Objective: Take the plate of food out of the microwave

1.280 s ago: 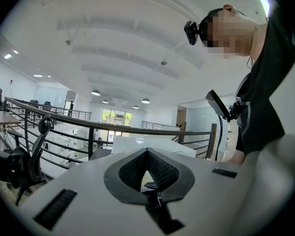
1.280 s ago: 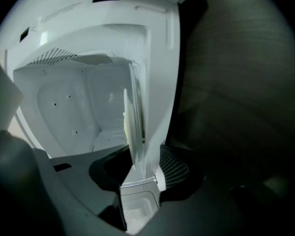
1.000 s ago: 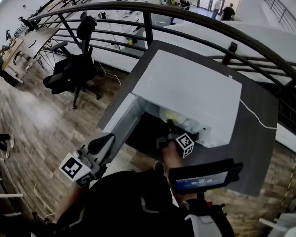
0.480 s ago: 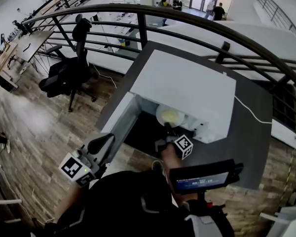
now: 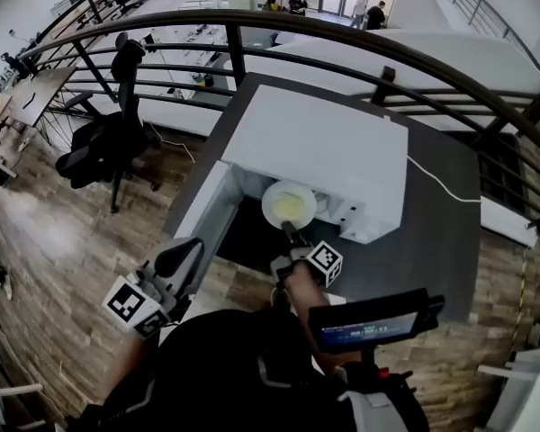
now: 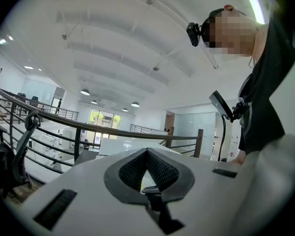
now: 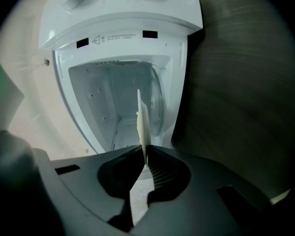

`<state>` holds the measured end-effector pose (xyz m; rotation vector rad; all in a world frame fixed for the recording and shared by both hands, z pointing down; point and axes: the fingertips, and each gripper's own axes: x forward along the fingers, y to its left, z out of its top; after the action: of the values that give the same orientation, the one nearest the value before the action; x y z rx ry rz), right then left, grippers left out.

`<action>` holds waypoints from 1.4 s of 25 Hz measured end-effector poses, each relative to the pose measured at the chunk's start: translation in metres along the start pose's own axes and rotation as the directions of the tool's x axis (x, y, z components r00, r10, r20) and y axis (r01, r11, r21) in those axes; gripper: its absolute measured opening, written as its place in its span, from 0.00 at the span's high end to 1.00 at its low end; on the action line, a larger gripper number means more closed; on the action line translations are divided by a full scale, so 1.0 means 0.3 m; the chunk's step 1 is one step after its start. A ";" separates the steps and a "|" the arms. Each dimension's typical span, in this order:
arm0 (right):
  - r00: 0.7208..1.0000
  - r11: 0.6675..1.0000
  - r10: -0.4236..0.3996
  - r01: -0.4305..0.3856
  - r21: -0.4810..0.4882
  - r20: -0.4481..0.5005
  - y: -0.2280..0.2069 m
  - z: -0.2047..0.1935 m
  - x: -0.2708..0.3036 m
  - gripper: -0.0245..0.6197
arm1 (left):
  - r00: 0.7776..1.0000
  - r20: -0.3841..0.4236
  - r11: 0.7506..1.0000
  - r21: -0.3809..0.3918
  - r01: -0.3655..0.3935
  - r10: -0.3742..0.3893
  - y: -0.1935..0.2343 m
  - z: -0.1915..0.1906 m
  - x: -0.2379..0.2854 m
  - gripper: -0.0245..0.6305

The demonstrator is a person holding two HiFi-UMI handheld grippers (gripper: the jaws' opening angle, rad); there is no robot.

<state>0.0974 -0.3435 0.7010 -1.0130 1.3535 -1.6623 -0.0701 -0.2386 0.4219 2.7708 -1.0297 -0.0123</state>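
Note:
The white microwave (image 5: pixel 317 147) stands on a dark table (image 5: pixel 436 237) with its door (image 5: pixel 205 207) swung open to the left. A white plate (image 5: pixel 289 203) of yellow food hangs just in front of the opening. My right gripper (image 5: pixel 286 230) is shut on its near rim; its jaws have just been closing, with the rim between them. In the right gripper view the plate (image 7: pixel 142 122) shows edge-on between the pads of the right gripper (image 7: pixel 144 156), before the empty cavity (image 7: pixel 113 107). My left gripper (image 5: pixel 189 250) stays low at the left, away from the microwave. In its own view the left gripper (image 6: pixel 147 154) is shut on nothing.
A black curved railing (image 5: pixel 342 36) runs behind the table. A white cable (image 5: pixel 443 185) trails right from the microwave. A black office chair (image 5: pixel 103 138) stands on the wooden floor at the left. A screen device (image 5: pixel 369 324) juts out from the person's chest.
The plate has come out of the microwave cavity toward me, held by the right gripper, which drew back and rose a little. The left gripper has barely moved.

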 end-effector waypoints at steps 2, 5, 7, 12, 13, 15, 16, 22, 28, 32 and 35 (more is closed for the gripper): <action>1.000 1.000 0.011 -0.011 -0.001 -0.007 0.022 -0.022 -0.023 0.93 | 1.000 -0.002 1.000 0.003 0.019 -0.019 -0.015 -0.001 0.002 0.96; 1.000 1.000 0.017 -0.018 -0.021 -0.026 0.058 -0.056 -0.060 0.93 | 0.999 -0.004 0.999 0.001 0.042 -0.042 -0.032 -0.007 -0.001 0.96; 0.999 1.000 0.023 -0.023 -0.015 -0.033 0.081 -0.080 -0.090 0.93 | 0.998 -0.003 0.998 -0.006 0.057 -0.057 -0.039 -0.011 -0.007 0.96; 0.998 0.999 0.037 -0.038 -0.016 -0.053 0.132 -0.122 -0.166 0.93 | 0.997 0.016 0.997 -0.012 0.079 -0.078 -0.057 -0.012 -0.011 0.96; 0.998 0.999 0.043 -0.044 -0.024 -0.056 0.141 -0.128 -0.181 0.93 | 0.997 0.021 0.997 -0.010 0.080 -0.080 -0.060 -0.013 -0.011 0.96; 0.997 0.998 0.056 -0.058 -0.034 -0.054 0.157 -0.133 -0.205 0.93 | 0.995 0.029 0.996 -0.005 0.092 -0.091 -0.068 -0.011 -0.002 0.96; 0.997 0.998 0.060 -0.062 -0.032 -0.051 0.166 -0.134 -0.213 0.93 | 0.995 0.026 0.995 -0.006 0.099 -0.099 -0.069 -0.012 0.005 0.96; 0.997 0.996 0.064 -0.067 -0.050 -0.052 0.201 -0.145 -0.257 0.93 | 0.991 0.019 0.991 -0.025 0.134 -0.133 -0.067 -0.025 0.026 0.96; 0.997 0.995 0.079 -0.081 -0.057 -0.021 0.211 -0.136 -0.320 0.93 | 0.987 0.036 0.987 -0.019 0.158 -0.157 -0.078 -0.022 0.044 0.96; 0.994 0.992 0.096 -0.099 -0.072 -0.045 0.235 -0.149 -0.353 0.94 | 0.984 0.034 0.985 -0.018 0.174 -0.173 -0.109 -0.022 0.050 0.96; 0.993 0.991 0.104 -0.108 -0.084 -0.056 0.250 -0.160 -0.361 0.94 | 0.981 0.037 0.981 -0.020 0.191 -0.190 -0.123 -0.019 0.054 0.96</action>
<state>0.1027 -0.2385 0.6084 -0.9360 1.4984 -1.5725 -0.0336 -0.2208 0.4220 2.8455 -0.7627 -0.0985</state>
